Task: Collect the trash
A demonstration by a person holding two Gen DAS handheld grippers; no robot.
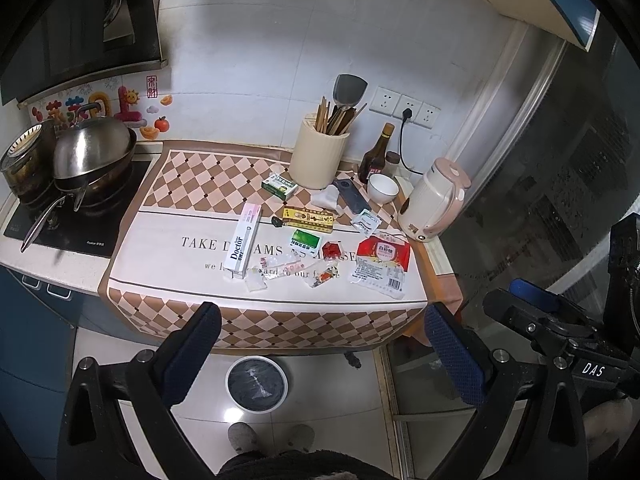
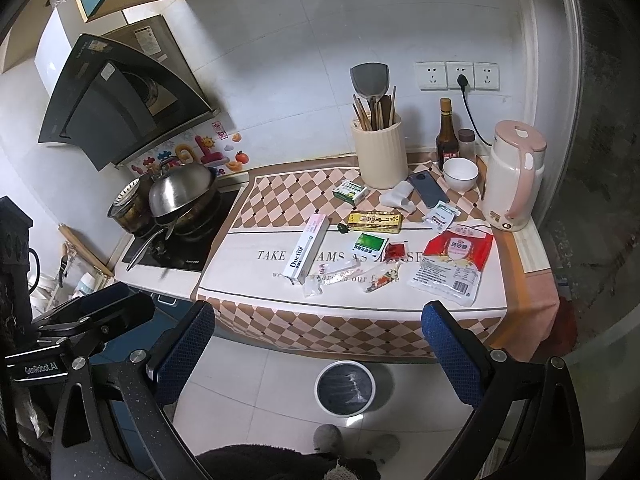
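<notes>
Though fingers [image 1: 192, 356] spread, trash [image 1: 382, 260] well beyond.

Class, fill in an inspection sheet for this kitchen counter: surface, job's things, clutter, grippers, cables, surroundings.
Surface: checked brown and pink mat covers the counter.
Job's things: red and white food bag, white Doctor toothpaste box, clear wrappers lie on the mat; round white bin with black liner stands on the floor below.
Clutter: cream utensil holder, white bowl, pink and cream kettle.
Grippers: left gripper and right gripper open, empty.
Cables: black cord plugged into wall socket.
Surroundings: steel wok on hob.
</notes>
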